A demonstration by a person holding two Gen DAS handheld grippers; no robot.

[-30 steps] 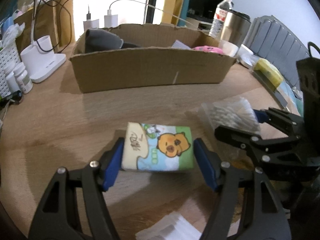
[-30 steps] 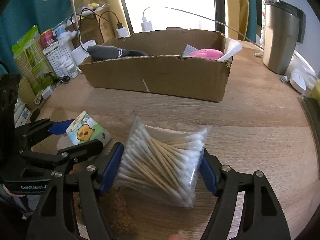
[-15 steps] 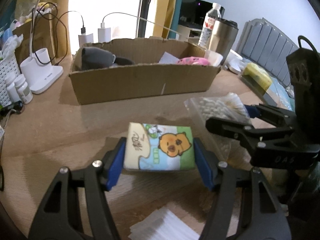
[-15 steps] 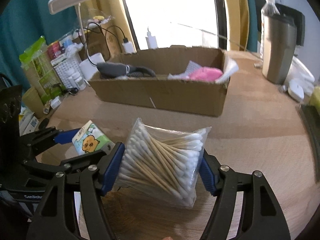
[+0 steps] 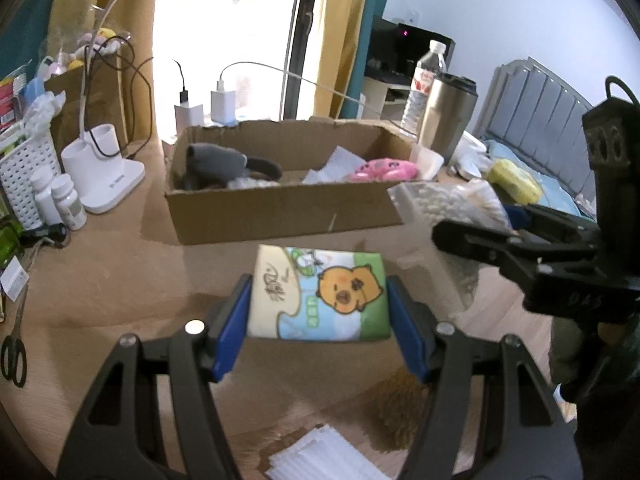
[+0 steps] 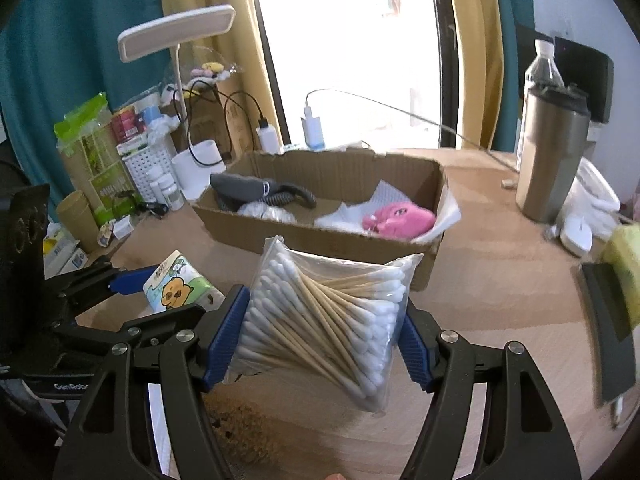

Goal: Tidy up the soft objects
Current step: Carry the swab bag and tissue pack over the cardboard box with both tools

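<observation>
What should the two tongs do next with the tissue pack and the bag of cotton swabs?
Probably carry both forward and over the near wall of the cardboard box. The left tongs are clamped on the tissue pack, the right tongs on the bag of cotton swabs, and both look lifted off the table. The box just ahead already holds a pink plush.

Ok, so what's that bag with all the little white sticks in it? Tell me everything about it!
It is a clear plastic bag of cotton swabs, packed full of thin wooden sticks with white fluffy tips that lie crossed in a bundle. The right gripper holds it up off the wooden table, with a blue pad pressing on each side so the soft bag bulges. It hangs tilted, just in front of the cardboard box.
</observation>
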